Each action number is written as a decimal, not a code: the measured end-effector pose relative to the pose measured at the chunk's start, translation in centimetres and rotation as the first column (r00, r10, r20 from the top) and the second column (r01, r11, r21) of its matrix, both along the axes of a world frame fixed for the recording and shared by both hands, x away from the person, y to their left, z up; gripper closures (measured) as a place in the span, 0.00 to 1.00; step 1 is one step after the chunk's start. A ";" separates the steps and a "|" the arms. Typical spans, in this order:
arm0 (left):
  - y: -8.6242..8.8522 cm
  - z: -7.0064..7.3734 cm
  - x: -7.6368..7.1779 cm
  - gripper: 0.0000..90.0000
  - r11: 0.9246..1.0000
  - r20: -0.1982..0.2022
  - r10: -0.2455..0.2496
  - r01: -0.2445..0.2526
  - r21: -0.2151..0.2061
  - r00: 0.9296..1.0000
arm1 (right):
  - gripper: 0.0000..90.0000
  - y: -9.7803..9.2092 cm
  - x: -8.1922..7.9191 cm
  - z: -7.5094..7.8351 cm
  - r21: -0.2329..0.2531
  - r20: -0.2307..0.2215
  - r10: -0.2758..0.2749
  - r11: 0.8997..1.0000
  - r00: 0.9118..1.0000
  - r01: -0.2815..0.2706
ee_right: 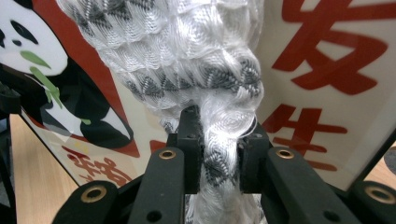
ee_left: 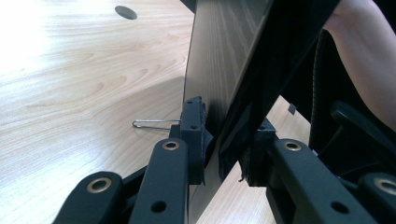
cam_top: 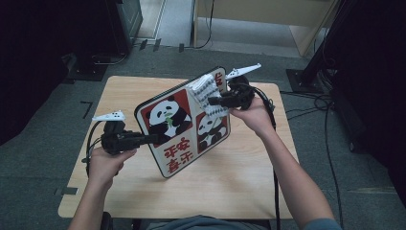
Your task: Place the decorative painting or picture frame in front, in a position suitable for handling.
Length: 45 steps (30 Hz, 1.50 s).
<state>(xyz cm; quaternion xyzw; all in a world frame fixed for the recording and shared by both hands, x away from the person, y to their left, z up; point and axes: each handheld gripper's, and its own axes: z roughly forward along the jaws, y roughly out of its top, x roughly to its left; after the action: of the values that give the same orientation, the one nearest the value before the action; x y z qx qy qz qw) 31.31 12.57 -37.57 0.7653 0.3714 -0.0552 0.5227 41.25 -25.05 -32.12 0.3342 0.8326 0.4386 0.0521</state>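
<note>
1. From the high view I see the board (cam_top: 184,125) tilted up off the table (cam_top: 230,187), printed with pandas and red characters, held between my two grippers.
2. My left gripper (cam_top: 152,139) pinches the board's near left edge; my right gripper (cam_top: 214,101) sits at its upper right, clamped on a white cloth (cam_top: 207,91) against the face.
3. The left gripper view adds what the high view lacks: the board's (ee_left: 219,51) dark back and thin edge squeezed between the jaws, plus a wire clip (ee_left: 152,123) lying on the table (ee_left: 70,84) just beyond.
4. The right gripper view shows the cloth's (ee_right: 187,51) grey zigzag weave, bunched and pinched between the jaws, with the panda and red characters of the board (ee_right: 327,60) close behind it.
</note>
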 end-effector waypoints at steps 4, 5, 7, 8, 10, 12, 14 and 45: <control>0.0 0.0 0.0 0.84 1.000 0.001 0.000 0.000 0.000 1.000 | 0.85 0.0 0.0 -0.3 -0.002 -0.001 0.002 1.000 1.000 -0.002; 0.0 0.0 0.0 0.84 1.000 0.001 0.000 0.000 0.000 1.000 | 0.85 0.0 0.0 -0.3 -0.002 -0.001 0.002 1.000 1.000 -0.002; 0.0 0.0 0.0 0.84 1.000 0.001 0.000 0.000 0.000 1.000 | 0.85 -0.1 -0.1 -0.5 -0.006 -0.003 0.003 1.000 1.000 -0.003; 0.0 0.0 0.0 0.84 1.000 0.000 0.000 0.000 0.001 1.000 | 0.85 0.0 -0.1 -0.6 -0.007 -0.002 0.003 1.000 1.000 -0.003; 0.0 0.0 0.0 0.84 1.000 0.001 0.000 0.000 0.001 1.000 | 0.85 0.0 -0.2 -0.6 -0.011 -0.004 0.003 1.000 1.000 -0.003; 0.0 0.0 0.0 0.84 1.000 0.001 0.000 0.000 0.000 1.000 | 0.85 0.0 -0.3 -1.0 -0.016 -0.002 0.006 1.000 1.000 -0.006; 0.0 0.0 0.0 0.84 1.000 0.001 0.000 0.000 0.001 1.000 | 0.85 0.0 -0.4 -1.3 -0.022 -0.004 0.009 1.000 1.000 -0.009; 0.0 0.0 0.0 0.83 1.000 0.000 -0.002 0.002 -0.002 1.000 | 0.84 -1.1 -1.0 -5.2 -0.007 -0.075 -0.023 1.000 0.997 0.022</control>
<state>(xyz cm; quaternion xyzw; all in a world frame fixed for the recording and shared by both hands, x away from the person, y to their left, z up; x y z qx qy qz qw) 31.29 12.54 -37.57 0.7652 0.3705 -0.0559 0.5235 40.25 -26.12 -37.33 0.3598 0.8315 0.4224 0.0265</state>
